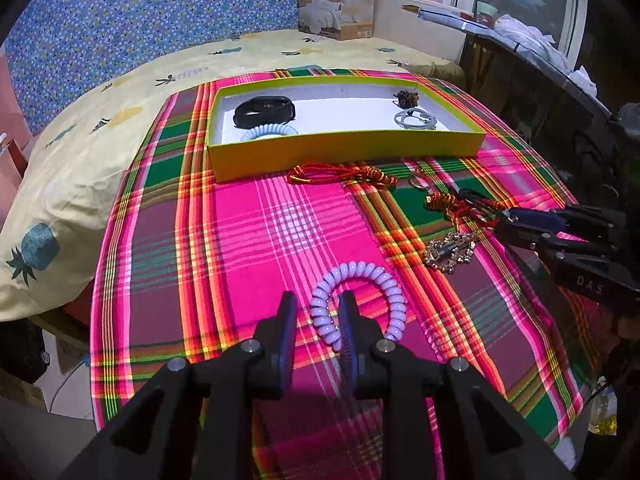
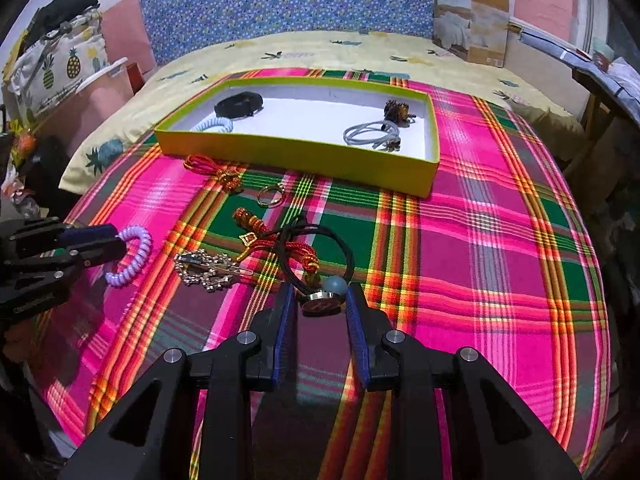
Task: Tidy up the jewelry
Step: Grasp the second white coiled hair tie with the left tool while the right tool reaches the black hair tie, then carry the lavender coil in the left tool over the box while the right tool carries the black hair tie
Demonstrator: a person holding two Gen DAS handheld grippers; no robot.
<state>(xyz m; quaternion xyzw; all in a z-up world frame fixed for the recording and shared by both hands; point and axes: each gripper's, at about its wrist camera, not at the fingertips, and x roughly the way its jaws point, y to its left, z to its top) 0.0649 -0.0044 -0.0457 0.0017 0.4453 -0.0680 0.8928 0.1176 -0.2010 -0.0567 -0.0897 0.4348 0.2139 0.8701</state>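
Nearest in the left wrist view, the left gripper [image 1: 318, 312] stands with its jaws apart over the plaid cloth [image 1: 248, 240]; its right finger sits inside the loop of a lilac spiral coil bracelet [image 1: 360, 300], the left finger outside, neither pad visibly pressing. The right wrist view shows what the other hides: the right gripper [image 2: 322, 300] has its jaws parted around a round metal charm with a grey-blue bead [image 2: 326, 298] on a black elastic cord [image 2: 320, 248], and I cannot tell whether the pads touch it. Beside that lie a gold rhinestone hair clip [image 2: 208, 270] and a red-and-gold knotted cord [image 2: 272, 240], then a small gold ring [image 2: 271, 195]. Toward the cloth's far edge sits a shallow yellow-green cardboard tray [image 2: 296, 152] holding a black band [image 2: 239, 105], a pale blue coil [image 2: 214, 124], grey loops [image 2: 370, 132] and a brown beaded piece [image 2: 396, 112].
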